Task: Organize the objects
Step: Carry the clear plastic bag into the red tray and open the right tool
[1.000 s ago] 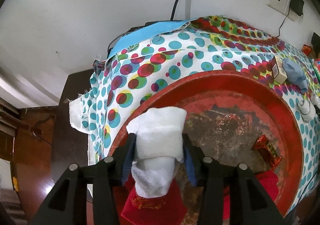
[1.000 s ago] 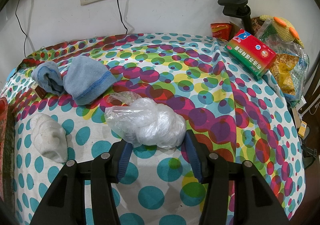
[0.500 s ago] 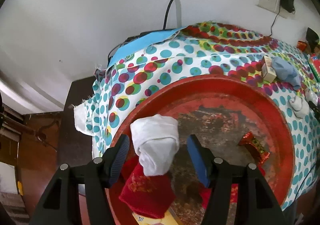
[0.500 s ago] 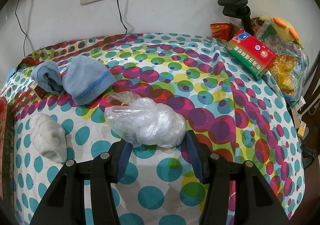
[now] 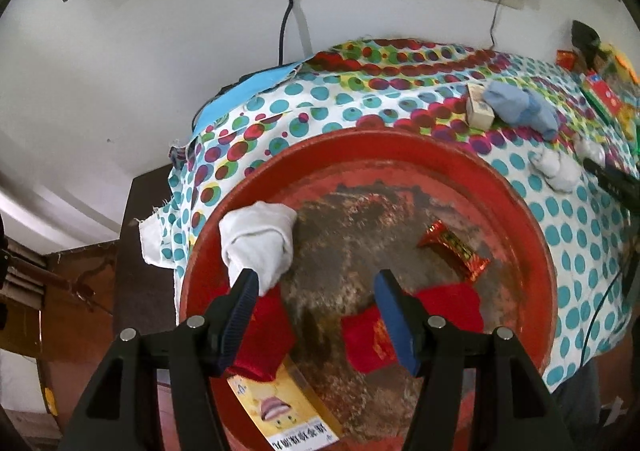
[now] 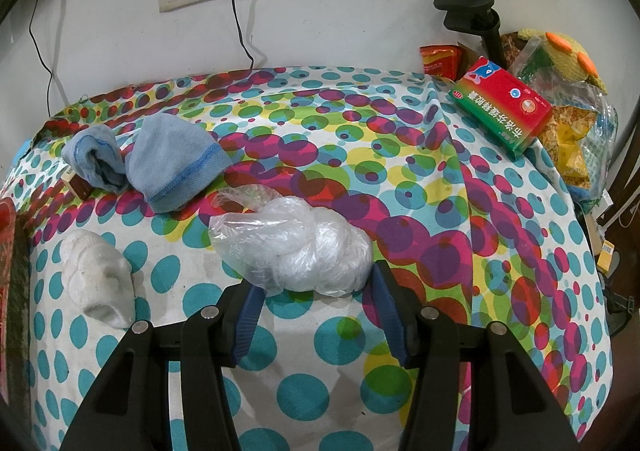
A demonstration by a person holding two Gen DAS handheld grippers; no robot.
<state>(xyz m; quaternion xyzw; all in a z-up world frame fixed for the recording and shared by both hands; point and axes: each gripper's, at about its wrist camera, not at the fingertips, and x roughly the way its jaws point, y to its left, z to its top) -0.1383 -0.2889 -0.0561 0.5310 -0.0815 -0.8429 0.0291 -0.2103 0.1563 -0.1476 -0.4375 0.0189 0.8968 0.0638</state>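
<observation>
A white rolled sock (image 5: 258,243) lies in the red round tray (image 5: 532,235) near its left rim. My left gripper (image 5: 316,283) is open above the tray, its left finger just below the sock. In the right wrist view a clear plastic bag (image 6: 292,247) lies on the dotted cloth. My right gripper (image 6: 314,283) is open with its fingertips on either side of the bag's near edge. Blue socks (image 6: 160,163) and a white sock (image 6: 100,283) lie to the left of the bag.
The tray also holds red packets (image 5: 416,323), a candy wrapper (image 5: 456,251) and a yellow card (image 5: 288,411). A small box (image 5: 478,107) and blue socks (image 5: 520,111) lie behind the tray. A red and green box (image 6: 500,103), bagged snacks (image 6: 568,131) and a black clamp (image 6: 472,11) stand at the right.
My left gripper opened and let go of the white sock, which now lies in the tray; the gripper pulled back. The right gripper has barely moved.
</observation>
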